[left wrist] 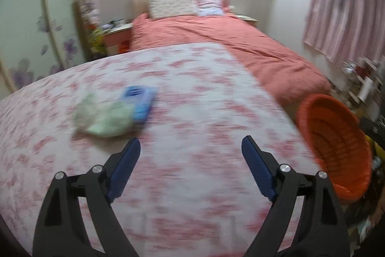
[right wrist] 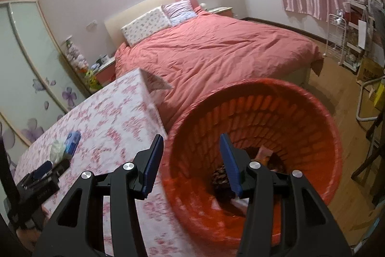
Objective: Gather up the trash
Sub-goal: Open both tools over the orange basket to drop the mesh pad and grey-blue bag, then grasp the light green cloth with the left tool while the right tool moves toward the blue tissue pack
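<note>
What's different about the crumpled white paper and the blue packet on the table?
The crumpled white paper is pale, lumpy and wadded; the blue packet is bright blue, flat and rectangular. The paper looks bulkier and taller, while the packet lies low and long. The paper sits nearer the left gripper, the packet just behind it. Both rest side by side on the flowered tablecloth, outside the orange basket.

Empty parted tool [right wrist: 191, 140] over orange basket [right wrist: 312, 117]
</note>
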